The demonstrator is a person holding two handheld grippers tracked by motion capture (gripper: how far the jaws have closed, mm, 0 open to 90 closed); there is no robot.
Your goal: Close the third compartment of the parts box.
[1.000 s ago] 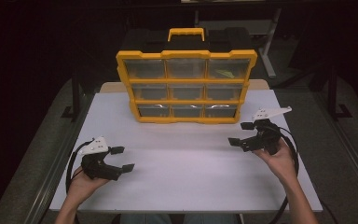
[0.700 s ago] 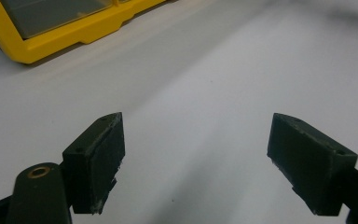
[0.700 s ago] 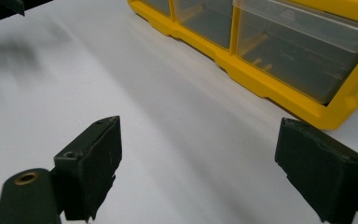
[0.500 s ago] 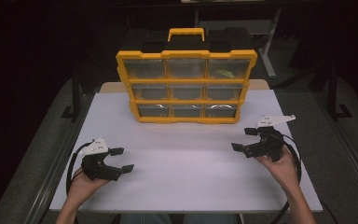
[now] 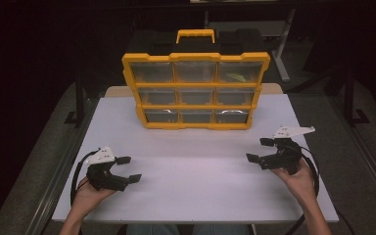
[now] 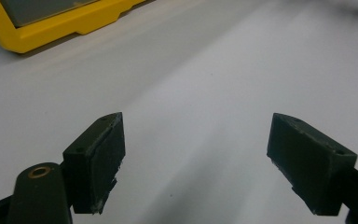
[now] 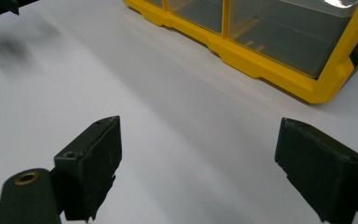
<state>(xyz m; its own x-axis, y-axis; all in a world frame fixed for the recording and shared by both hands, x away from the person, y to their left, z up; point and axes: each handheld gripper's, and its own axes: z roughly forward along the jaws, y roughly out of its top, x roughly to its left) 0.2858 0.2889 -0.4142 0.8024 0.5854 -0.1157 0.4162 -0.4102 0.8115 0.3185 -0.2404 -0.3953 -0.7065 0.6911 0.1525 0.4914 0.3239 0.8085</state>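
A yellow organizer case [image 5: 196, 90] with clear drawers and a top handle stands upright at the back of the white table [image 5: 196, 171]. One upper right drawer holds something greenish. My left gripper [image 5: 127, 169] rests low at the front left, open, nothing between its jaws. My right gripper [image 5: 258, 150] hovers at the front right, open and empty too, pointing left. The left gripper view has the case's yellow corner [image 6: 51, 25] at upper left beyond my left gripper [image 6: 193, 163]. In the right gripper view the case's lower edge [image 7: 270, 65] lies ahead of my right gripper [image 7: 198, 163].
Bare white tabletop stretches between the two grippers and in front of the case. Black cables loop from each gripper near the table's front corners. Dark floor and metal stand legs [image 5: 284, 54] surround the table.
My right gripper has drawn back toward the front right of the table, away from the case. The left gripper has stayed nearly still.
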